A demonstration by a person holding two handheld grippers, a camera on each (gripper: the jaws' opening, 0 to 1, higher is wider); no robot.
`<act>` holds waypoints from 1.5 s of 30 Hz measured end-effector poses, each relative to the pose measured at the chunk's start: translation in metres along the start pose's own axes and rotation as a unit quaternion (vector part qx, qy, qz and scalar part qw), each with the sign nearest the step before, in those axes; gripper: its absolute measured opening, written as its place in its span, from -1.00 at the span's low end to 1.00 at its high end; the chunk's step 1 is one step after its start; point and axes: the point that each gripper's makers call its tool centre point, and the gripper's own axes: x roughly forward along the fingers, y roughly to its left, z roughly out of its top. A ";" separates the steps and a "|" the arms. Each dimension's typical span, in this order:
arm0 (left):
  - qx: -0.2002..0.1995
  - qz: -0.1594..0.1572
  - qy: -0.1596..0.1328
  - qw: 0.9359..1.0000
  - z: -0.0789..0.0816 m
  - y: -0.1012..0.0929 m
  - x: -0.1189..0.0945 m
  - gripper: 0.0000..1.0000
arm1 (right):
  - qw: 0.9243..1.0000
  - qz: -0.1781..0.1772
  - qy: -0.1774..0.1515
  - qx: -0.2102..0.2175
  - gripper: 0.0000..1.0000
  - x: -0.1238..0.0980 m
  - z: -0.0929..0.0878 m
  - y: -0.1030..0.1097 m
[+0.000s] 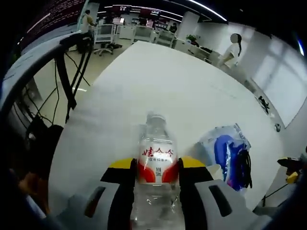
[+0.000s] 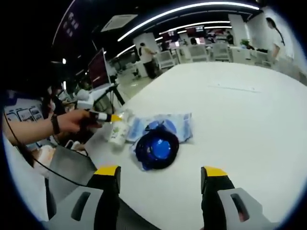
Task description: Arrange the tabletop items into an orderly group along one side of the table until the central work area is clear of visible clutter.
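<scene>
A clear plastic water bottle (image 1: 155, 158) with a red and white label stands between the yellow-tipped jaws of my left gripper (image 1: 156, 167), which is shut on it near the white table's edge. In the right gripper view the same bottle (image 2: 118, 128) sits at the left table edge with the left gripper (image 2: 108, 117) on it, held by a person's hand (image 2: 72, 120). A clear plastic bag with blue items (image 2: 160, 139) lies just right of the bottle (image 1: 229, 154). My right gripper (image 2: 160, 175) is open, hanging short of the bag with nothing between its fingers.
The long white table (image 2: 240, 110) stretches away, bare beyond the bag. A black tripod (image 1: 67, 72) and cables stand off the table's left side. Office desks, chairs and people (image 1: 233, 48) fill the background. A yellow and black tool (image 1: 290, 167) lies past the table's right edge.
</scene>
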 end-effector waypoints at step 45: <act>-0.028 0.015 0.030 0.999 -0.050 0.009 -0.056 -0.18 | 0.998 0.050 -0.004 -0.035 0.38 0.022 0.014 0.031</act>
